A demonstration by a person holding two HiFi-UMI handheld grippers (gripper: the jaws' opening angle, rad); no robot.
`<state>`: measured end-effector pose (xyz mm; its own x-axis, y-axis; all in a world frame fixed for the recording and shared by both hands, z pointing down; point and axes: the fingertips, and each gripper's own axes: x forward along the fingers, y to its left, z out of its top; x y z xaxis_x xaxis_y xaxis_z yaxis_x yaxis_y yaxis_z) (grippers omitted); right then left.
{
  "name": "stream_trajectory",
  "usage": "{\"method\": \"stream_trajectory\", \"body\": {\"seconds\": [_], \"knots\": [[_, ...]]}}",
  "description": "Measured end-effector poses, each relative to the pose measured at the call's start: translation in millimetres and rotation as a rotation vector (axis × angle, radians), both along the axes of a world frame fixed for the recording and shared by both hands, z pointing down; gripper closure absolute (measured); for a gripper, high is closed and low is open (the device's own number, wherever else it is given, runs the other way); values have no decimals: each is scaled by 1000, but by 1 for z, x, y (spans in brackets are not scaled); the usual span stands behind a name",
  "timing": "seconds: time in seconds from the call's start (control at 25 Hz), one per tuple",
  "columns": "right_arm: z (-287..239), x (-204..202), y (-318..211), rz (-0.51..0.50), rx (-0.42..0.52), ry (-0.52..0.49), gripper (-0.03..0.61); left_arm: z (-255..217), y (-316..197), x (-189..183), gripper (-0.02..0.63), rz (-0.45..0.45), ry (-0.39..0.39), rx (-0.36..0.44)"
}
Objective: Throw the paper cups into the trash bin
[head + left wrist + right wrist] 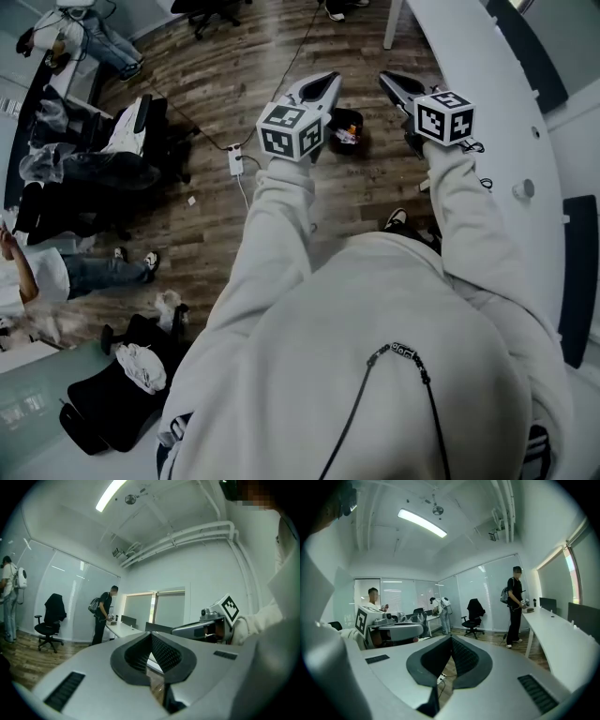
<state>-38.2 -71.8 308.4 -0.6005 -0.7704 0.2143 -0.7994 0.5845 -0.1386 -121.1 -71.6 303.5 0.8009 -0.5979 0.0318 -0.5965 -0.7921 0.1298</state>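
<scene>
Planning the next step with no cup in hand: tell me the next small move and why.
Probably swing the right gripper toward the small round thing on the white desk, possibly a cup. It and the left gripper have jaws shut on nothing; the dark bin shows below, between them.

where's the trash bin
Head view, upper middle: the trash bin stands on the wood floor, seen between the left hand-held gripper and the right hand-held gripper.

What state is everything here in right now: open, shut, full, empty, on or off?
left gripper: shut, nothing between its jaws.
right gripper: shut, empty.
trash bin: open at the top, some litter inside.
ceiling light: on.
</scene>
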Motion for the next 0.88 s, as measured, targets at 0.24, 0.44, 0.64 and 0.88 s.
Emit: {"method": "stream_trajectory", "body": {"seconds": [0.24,0.44,0.64,0.88], "knots": [[6,127,19,204,-20,-6,560,-4,6,113,612,206,-59,34],[-6,258,47,411,17,-57,560,-5,20,236,612,386,-75,49],[-13,359,88,556,43,-73,560,-11,49,354,612,541,-51,54],[-16,463,148,700,45,-66,560,-14,94,474,612,696,-48,55]]}}
